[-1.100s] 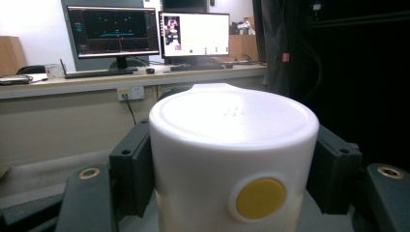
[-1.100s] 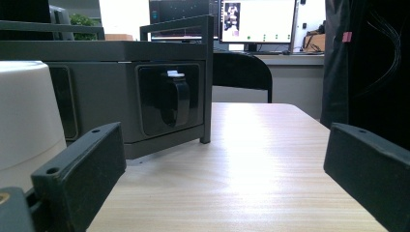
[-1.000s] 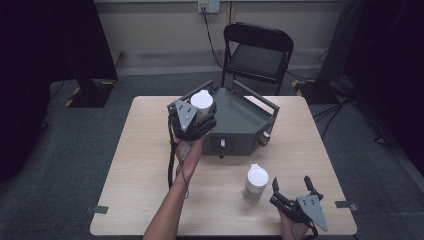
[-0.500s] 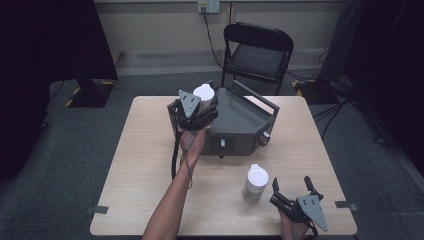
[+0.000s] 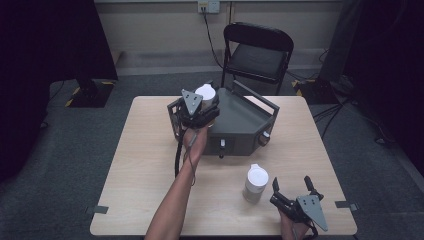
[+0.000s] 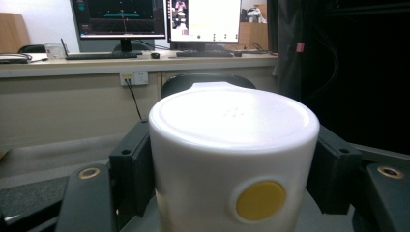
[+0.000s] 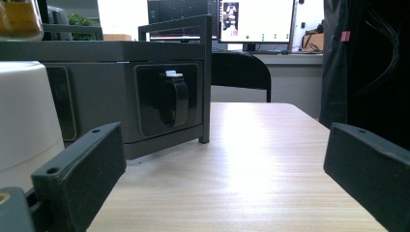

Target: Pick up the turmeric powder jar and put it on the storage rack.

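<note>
Over the grey box (image 5: 245, 122), the left gripper (image 5: 202, 107) held a white jar (image 6: 232, 159) tight. Near another white jar (image 5: 256, 182), the right gripper (image 5: 295, 192) sat wide open.

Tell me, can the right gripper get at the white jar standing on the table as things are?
Probably yes. The right gripper has its jaws open and nothing between them, and the white jar stands upright just beside it on bare table, with no obstacle between them.
</note>
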{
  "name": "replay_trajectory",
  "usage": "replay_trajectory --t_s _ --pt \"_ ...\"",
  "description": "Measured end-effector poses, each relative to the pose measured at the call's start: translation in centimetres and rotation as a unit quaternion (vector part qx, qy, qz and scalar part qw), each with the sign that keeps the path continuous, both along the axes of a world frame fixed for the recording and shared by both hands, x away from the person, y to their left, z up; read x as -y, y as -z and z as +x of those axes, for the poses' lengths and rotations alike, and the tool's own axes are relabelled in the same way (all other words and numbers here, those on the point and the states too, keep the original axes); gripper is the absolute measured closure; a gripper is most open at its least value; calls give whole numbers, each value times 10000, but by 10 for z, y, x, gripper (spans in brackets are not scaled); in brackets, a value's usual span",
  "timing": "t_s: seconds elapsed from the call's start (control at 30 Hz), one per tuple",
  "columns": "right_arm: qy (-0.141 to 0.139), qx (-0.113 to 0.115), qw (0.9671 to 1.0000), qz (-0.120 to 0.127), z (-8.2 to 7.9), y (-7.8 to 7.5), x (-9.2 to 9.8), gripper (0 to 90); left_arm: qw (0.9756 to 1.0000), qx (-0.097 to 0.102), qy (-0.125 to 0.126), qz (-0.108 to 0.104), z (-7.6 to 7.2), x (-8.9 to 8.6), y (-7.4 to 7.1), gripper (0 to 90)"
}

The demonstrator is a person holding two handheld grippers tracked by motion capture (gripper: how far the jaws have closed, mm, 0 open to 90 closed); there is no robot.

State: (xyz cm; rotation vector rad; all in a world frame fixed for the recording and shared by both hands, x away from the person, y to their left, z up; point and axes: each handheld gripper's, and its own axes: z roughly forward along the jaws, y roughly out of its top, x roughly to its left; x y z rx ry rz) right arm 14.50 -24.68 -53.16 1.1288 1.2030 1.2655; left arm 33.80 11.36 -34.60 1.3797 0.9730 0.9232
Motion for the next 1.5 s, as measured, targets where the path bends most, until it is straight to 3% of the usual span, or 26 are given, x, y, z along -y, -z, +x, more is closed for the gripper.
replay_trajectory --t_s 0.17,0.43,1.07,1.27,1.43,1.5 --pt "-9 3 10000 -2 0 0 0 1 9998 -192 -32 9 1 3 1 306" --pt "-8 3 10000 -3 0 0 0 1 9995 -320 24 49 3 2 0 306" --pt "8 0 10000 -1 0 0 0 1 9997 -240 38 23 1 2 5 299" --pt "16 2 10000 1 0 0 -1 1 9998 -187 5 -28 0 0 2 163" --pt "-3 2 10000 -2 0 0 0 1 9999 -54 -89 -105 -3 1 8 64" --pt "-13 3 10000 -3 0 0 0 1 9997 -120 -135 -175 -5 2 9 26"
